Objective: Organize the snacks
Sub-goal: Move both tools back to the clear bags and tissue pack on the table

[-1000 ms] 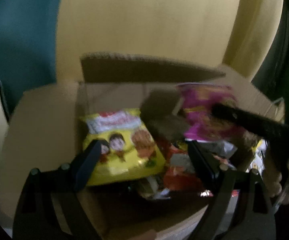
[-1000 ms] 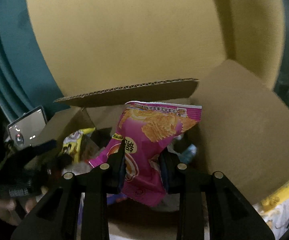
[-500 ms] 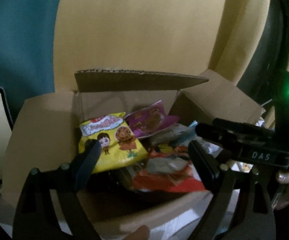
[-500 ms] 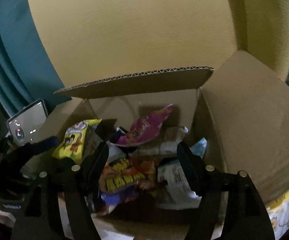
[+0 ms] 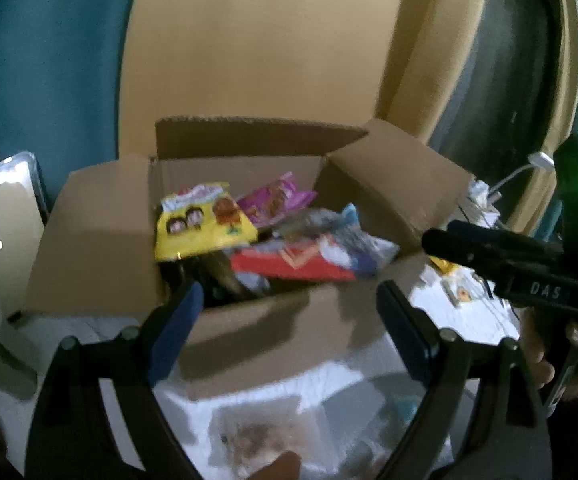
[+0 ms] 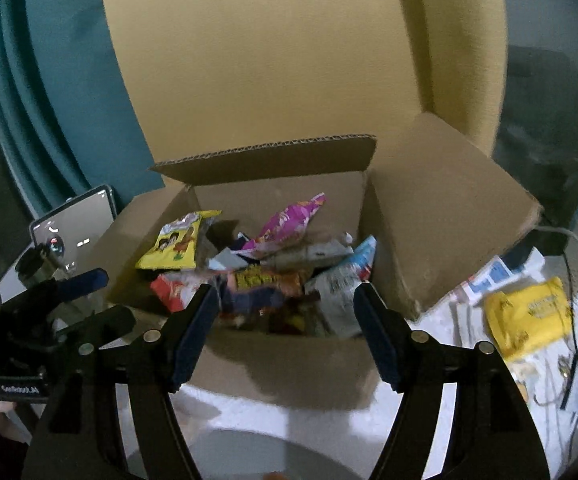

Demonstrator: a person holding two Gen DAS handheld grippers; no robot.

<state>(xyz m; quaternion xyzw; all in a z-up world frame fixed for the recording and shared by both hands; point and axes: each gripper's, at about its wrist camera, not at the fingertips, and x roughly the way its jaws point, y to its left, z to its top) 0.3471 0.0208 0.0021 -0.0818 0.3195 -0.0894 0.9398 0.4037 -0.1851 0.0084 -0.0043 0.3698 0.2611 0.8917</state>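
- The left tongs (image 5: 285,324) stand wide open with nothing between their blue-padded fingers, just short of the near wall of the cardboard box (image 5: 273,332).
- The right tongs (image 6: 283,320) are likewise spread wide and hold nothing; they frame the box's near edge.
- Ahead of both tongs, the box sits with its flaps folded out, full of snack packs.
- A pink chip bag (image 6: 289,222) lies on top of the pile toward the far wall, past the right tongs' gap.
- A yellow cartoon-print pack (image 5: 205,226) leans in the far left corner, beyond the left tongs' left finger.
- A red pack (image 5: 289,266) lies nearer, between the left tongs' fingers and the yellow pack.
- To the right of the right tongs, outside the box, a yellow pouch (image 6: 529,316) lies on the white tabletop (image 6: 289,412) among cables and cartons.
- A phone (image 6: 75,226) stands left of the box.
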